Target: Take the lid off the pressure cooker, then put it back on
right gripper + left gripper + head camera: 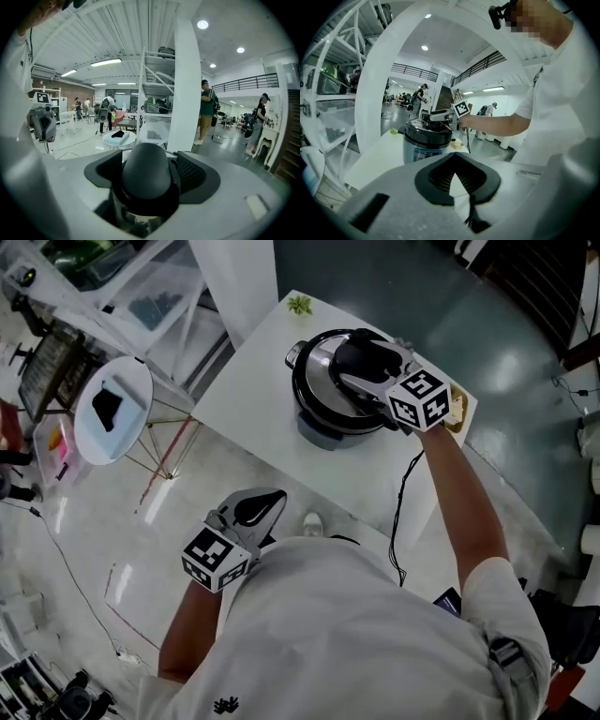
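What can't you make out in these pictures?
Head view: the right gripper covers the middle of the cooker's lid.
Head view: the gripper's marker cube hides most of a yellowish thing at the edge of the table.
Head view: the green thing at the table's corner is too small to identify.
Left gripper view: the cooker's front panel is too small to read.

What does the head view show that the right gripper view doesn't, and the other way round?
Head view only: the whole pressure cooker on the white table, with a black cord hanging off the edge. Right gripper view only: the black lid handle close up between the right gripper's open jaws, a white pillar and a standing person. Both: the left gripper and the round side table.
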Demonstrator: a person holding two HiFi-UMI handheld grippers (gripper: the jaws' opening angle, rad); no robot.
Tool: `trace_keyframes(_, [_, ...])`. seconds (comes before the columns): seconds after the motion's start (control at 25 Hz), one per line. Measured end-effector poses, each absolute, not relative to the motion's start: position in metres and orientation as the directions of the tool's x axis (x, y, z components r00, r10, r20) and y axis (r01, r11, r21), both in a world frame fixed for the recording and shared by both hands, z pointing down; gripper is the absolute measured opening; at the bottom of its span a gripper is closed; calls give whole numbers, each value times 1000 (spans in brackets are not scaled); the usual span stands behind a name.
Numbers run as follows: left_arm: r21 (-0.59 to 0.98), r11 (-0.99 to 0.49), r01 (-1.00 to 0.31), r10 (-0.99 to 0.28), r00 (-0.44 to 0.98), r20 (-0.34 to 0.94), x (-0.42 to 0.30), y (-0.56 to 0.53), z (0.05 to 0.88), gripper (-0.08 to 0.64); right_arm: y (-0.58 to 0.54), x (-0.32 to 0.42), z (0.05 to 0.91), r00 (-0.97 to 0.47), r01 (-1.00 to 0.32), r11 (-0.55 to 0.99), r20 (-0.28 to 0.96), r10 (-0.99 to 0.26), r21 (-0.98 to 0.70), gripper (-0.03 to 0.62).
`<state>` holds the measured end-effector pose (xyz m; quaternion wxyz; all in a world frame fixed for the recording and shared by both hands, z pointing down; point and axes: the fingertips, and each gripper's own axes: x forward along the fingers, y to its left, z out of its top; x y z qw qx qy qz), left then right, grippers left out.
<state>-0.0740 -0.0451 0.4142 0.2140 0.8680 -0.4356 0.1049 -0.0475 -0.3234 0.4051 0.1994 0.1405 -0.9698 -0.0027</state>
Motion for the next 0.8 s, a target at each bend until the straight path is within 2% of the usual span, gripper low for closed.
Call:
trace_keyframes(0.36, [272, -599, -753, -658, 656, 370, -107, -75, 414, 6, -329, -56, 419, -824, -262, 961, 498, -269, 84, 351])
trace_keyframes(0.56, [273, -635, -723, -629, 689, 360, -120, -88, 413, 6, -324, -58, 420, -812, -233, 970, 534, -236, 74, 299])
trace_keyframes(0.8, [272, -676, -685, -590, 724, 356, -133, -97, 413, 6, -325, -58, 420, -808, -247, 967, 537, -242, 65, 295])
